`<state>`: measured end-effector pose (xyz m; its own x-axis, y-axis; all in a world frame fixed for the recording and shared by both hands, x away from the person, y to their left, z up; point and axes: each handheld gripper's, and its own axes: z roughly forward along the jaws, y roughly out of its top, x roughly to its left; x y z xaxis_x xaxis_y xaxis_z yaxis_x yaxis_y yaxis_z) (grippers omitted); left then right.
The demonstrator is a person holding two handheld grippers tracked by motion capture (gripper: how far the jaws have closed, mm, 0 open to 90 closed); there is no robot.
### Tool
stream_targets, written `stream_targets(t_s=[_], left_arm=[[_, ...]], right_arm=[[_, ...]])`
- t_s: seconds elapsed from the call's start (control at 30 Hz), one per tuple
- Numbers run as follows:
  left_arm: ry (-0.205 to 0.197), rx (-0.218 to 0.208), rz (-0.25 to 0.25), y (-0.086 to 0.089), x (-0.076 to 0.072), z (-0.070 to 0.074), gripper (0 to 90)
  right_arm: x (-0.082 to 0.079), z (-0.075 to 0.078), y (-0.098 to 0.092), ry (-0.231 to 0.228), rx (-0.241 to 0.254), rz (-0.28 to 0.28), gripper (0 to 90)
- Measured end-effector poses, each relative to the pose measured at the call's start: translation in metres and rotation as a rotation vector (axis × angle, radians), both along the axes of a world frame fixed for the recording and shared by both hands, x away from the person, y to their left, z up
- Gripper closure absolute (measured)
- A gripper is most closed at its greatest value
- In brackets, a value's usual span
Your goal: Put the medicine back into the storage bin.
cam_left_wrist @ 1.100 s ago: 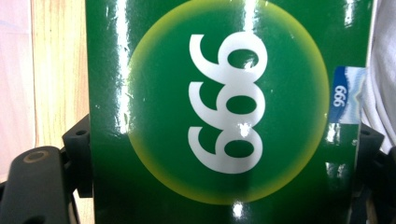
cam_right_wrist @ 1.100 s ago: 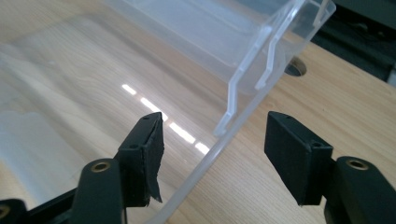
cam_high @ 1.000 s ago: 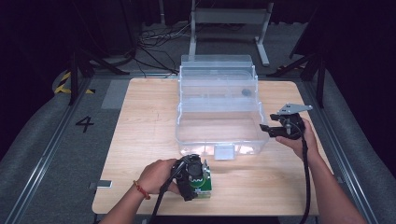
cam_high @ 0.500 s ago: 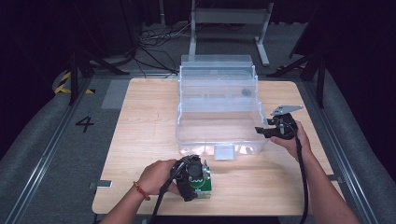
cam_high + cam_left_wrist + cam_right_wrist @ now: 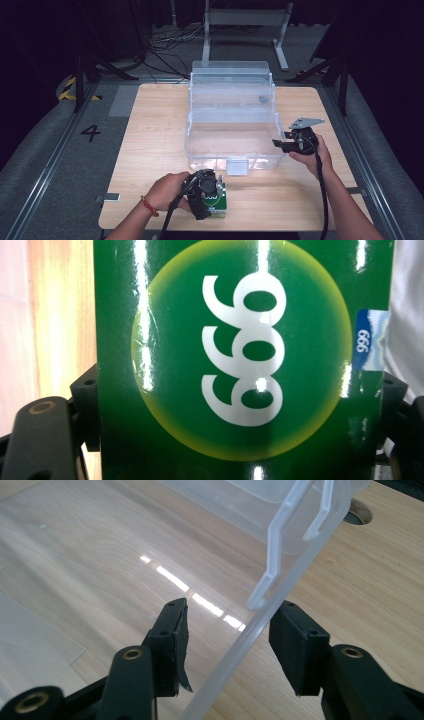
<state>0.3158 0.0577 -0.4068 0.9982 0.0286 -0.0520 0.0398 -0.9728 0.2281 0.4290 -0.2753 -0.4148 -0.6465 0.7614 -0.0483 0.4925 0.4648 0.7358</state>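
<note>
On a wooden table [image 5: 150, 130], the left hand-held gripper [image 5: 202, 192] is pinching a green box [image 5: 240, 360] (printed "999") at the near edge. The right hand-held gripper [image 5: 227, 645] is straddling the right rim of a clear plastic bin [image 5: 230, 125] standing mid-table; its jaws have just been closing, pads not yet pressing the wall between them.

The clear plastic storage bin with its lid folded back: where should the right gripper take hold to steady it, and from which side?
Best the thin right side wall of the clear plastic storage bin at its rim, approached from the right. The wall edge stands upright and narrow, and the right gripper already straddles it, jaws just closing, pads apparently not yet pressing.
</note>
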Motion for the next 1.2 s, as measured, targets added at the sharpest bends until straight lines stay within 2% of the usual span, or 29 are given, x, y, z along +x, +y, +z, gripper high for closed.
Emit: stream_targets(t_s=[0.03, 0.07, 0.13, 0.17, 0.3, 0.33, 0.37, 0.4, 0.43, 0.5, 0.6, 0.63, 0.67, 0.8, 0.87, 0.93, 1.13, 1.2], left_arm=[[-0.006, -0.015, -0.003, 0.003, -0.002, 0.008, 17.3], [-0.006, -0.015, -0.003, 0.003, -0.002, 0.008, 17.3], [-0.025, -0.033, -0.005, 0.007, -0.003, 0.022, 17.3], [-0.025, -0.033, -0.005, 0.007, -0.003, 0.022, 17.3], [-0.054, -0.057, -0.022, 0.011, -0.007, 0.042, 17.3], [-0.054, -0.057, -0.022, 0.011, -0.007, 0.042, 17.3], [-0.080, -0.067, -0.025, 0.011, -0.008, 0.053, 17.3], [-0.080, -0.067, -0.025, 0.011, -0.008, 0.053, 17.3], [-0.080, -0.072, -0.028, 0.012, -0.006, 0.058, 17.3], [-0.113, -0.068, -0.025, 0.013, -0.003, 0.069, 17.3], [-0.148, -0.084, -0.022, 0.017, 0.005, 0.087, 17.2], [-0.148, -0.084, -0.022, 0.017, 0.005, 0.087, 17.2], [-0.161, -0.085, -0.022, 0.018, 0.011, 0.094, 17.2], [-0.195, -0.072, -0.019, 0.021, 0.027, 0.107, 17.2], [-0.199, -0.086, -0.016, 0.023, 0.037, 0.110, 17.2], [-0.202, -0.085, -0.004, 0.023, 0.047, 0.112, 17.2], [-0.215, -0.078, -0.010, 0.015, 0.074, 0.114, 17.0], [-0.221, -0.063, -0.010, 0.012, 0.082, 0.114, 17.0]], right_arm=[[-0.004, 0.000, 0.002, 0.001, -0.001, -0.002, 51.2], [-0.006, 0.000, 0.004, 0.002, -0.005, -0.005, 51.2], [-0.010, 0.001, 0.007, 0.002, -0.007, -0.008, 51.1], [-0.010, 0.001, 0.007, 0.002, -0.007, -0.008, 51.1], [-0.021, 0.001, 0.013, 0.007, -0.019, -0.017, 50.8], [-0.021, 0.001, 0.013, 0.007, -0.019, -0.017, 50.8], [-0.024, 0.001, 0.015, 0.008, -0.015, -0.024, 50.9], [-0.024, 0.001, 0.015, 0.008, -0.015, -0.024, 50.9], [-0.025, 0.001, 0.015, 0.007, -0.003, -0.029, 50.9], [-0.028, 0.000, 0.015, 0.004, 0.004, -0.032, 50.8], [-0.031, 0.001, 0.016, 0.009, 0.000, -0.029, 50.6], [-0.031, 0.001, 0.016, 0.009, 0.000, -0.029, 50.6], [-0.031, 0.001, 0.015, 0.009, 0.003, -0.028, 50.6], [-0.032, 0.001, 0.015, 0.013, 0.007, -0.029, 50.3], [-0.031, 0.000, 0.015, 0.011, 0.012, -0.027, 49.8], [-0.031, 0.001, 0.015, 0.011, 0.010, -0.026, 49.7], [-0.031, 0.001, 0.015, 0.011, 0.007, -0.019, 49.4], [-0.031, 0.000, 0.014, 0.009, 0.012, -0.018, 49.3]])
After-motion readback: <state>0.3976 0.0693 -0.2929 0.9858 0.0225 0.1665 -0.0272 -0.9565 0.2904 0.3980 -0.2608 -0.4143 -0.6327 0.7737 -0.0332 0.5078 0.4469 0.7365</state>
